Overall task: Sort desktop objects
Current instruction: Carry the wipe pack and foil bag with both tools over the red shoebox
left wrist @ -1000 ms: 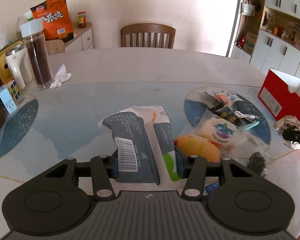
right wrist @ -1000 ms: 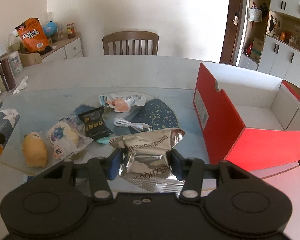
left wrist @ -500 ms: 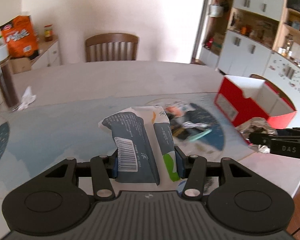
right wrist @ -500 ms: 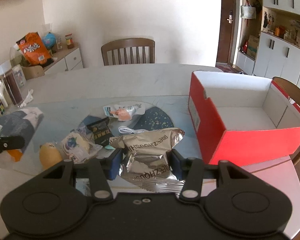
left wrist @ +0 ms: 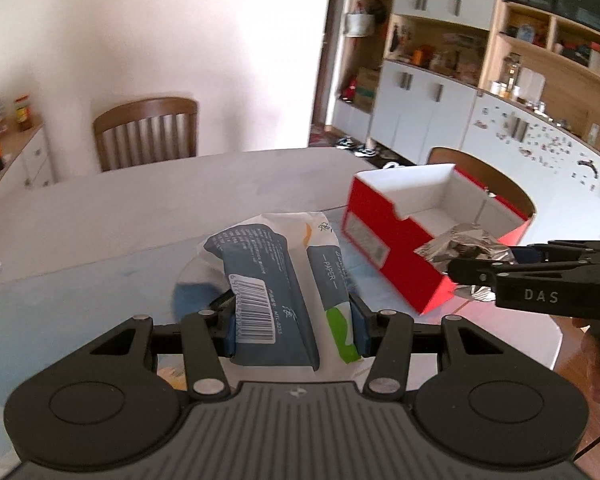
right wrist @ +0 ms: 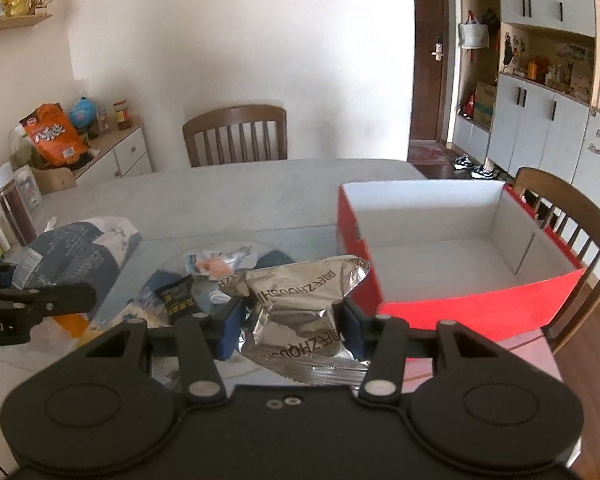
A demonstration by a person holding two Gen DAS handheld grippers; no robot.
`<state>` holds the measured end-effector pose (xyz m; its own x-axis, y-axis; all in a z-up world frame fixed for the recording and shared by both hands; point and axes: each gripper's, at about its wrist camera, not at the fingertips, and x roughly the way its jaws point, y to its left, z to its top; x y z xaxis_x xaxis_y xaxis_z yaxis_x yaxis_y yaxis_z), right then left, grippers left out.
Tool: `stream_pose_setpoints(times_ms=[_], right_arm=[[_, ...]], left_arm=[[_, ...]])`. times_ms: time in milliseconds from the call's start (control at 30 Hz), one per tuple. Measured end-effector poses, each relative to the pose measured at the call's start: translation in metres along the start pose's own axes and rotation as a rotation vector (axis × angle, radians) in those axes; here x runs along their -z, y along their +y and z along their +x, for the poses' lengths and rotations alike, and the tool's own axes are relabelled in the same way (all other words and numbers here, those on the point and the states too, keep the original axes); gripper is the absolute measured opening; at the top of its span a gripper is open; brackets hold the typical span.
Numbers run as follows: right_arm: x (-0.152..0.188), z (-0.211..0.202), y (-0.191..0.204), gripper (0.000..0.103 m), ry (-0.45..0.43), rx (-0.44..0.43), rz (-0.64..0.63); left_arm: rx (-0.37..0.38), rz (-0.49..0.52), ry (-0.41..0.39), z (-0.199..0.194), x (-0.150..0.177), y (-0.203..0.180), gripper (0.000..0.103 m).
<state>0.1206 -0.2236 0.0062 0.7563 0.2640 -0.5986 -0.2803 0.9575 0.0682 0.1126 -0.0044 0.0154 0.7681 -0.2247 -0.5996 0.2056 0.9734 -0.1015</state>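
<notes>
Clamping a blue-and-white tissue pack (left wrist: 276, 284) between its blue pads, the left claw (left wrist: 294, 320) fills the lower middle of the left wrist view, the pack's barcode face up and lifted clear of the tabletop (left wrist: 112, 216). At the right edge of that view the right claw (left wrist: 476, 270) shows side-on, pinching a crumpled silver foil packet (left wrist: 466, 246) in front of the red box (left wrist: 384, 248). In the right wrist view the right claw (right wrist: 290, 322) is clamped on the same foil packet (right wrist: 296, 304) at lower centre, just left of the open red box (right wrist: 360, 240), whose white inside shows bare. Small snack packets (right wrist: 216, 262) and a black sachet (right wrist: 180, 296) lie on the tabletop left of centre; the left claw (right wrist: 40, 300) with its tissue pack (right wrist: 76, 252) sits at the left edge. A wooden chair (right wrist: 236, 136) stands beyond the tabletop.
</notes>
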Motion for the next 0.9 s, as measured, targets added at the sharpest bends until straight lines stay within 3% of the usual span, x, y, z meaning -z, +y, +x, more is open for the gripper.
stream_pose_setpoints(times_ms=[333,900], right_arm=[[-0.014,-0.001,-0.045,0.05,-0.014,0.004,0.022],[-0.05,0.022,-0.134,0.05,-0.018,0.005,-0.02]], left_arm=[[0.06,0.048,-0.015,0.03,-0.037,-0.049,0.05],[0.082,0.091,0.02,0.094,-0.08,-0.121,0.05]])
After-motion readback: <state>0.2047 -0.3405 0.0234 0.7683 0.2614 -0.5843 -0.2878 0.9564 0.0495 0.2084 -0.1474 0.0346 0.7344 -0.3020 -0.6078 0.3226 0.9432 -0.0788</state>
